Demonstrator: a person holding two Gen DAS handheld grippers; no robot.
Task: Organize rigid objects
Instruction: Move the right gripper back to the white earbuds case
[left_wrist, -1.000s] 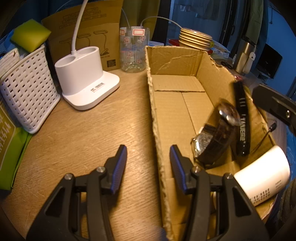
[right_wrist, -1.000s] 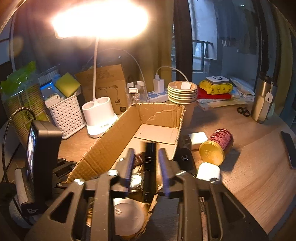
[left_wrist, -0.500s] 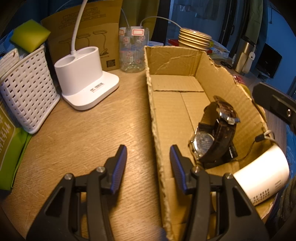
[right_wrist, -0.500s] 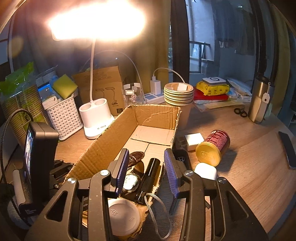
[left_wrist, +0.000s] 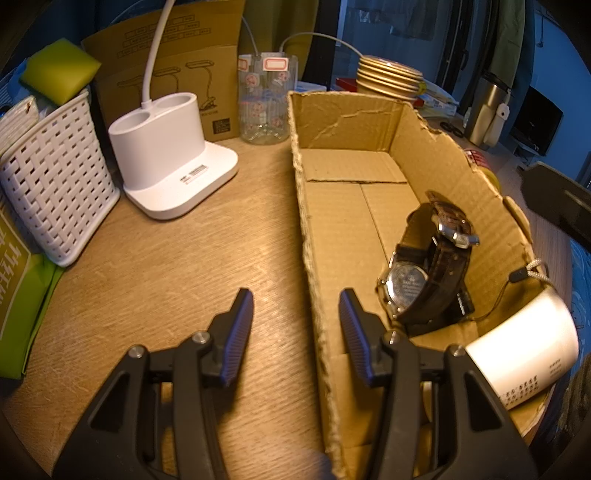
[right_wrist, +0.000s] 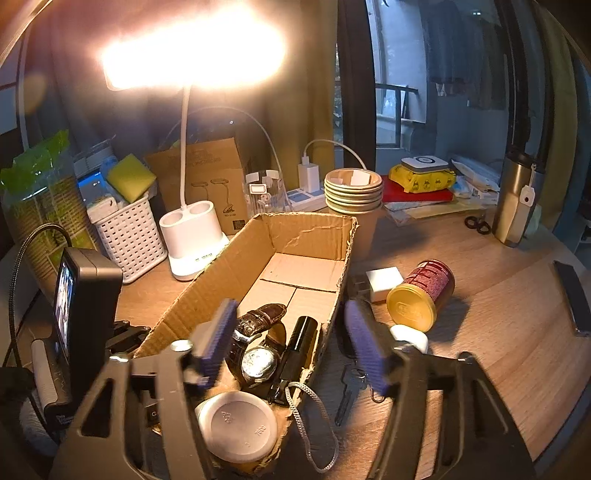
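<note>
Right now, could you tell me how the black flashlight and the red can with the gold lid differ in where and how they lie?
The black flashlight lies inside the cardboard box, beside the watch; the red can lies outside it on the bare desk. The flashlight is slim and dark, with a grey lanyard hanging over the box's edge; the can is stout, red and gold-lidded. Both lie on their sides, and neither gripper holds them.

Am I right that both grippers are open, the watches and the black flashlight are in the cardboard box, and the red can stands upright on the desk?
Not quite: the red can lies on its side, gold lid toward the camera, as the right wrist view shows. The rest holds: left gripper and right gripper are open; watches and flashlight are in the cardboard box.
</note>
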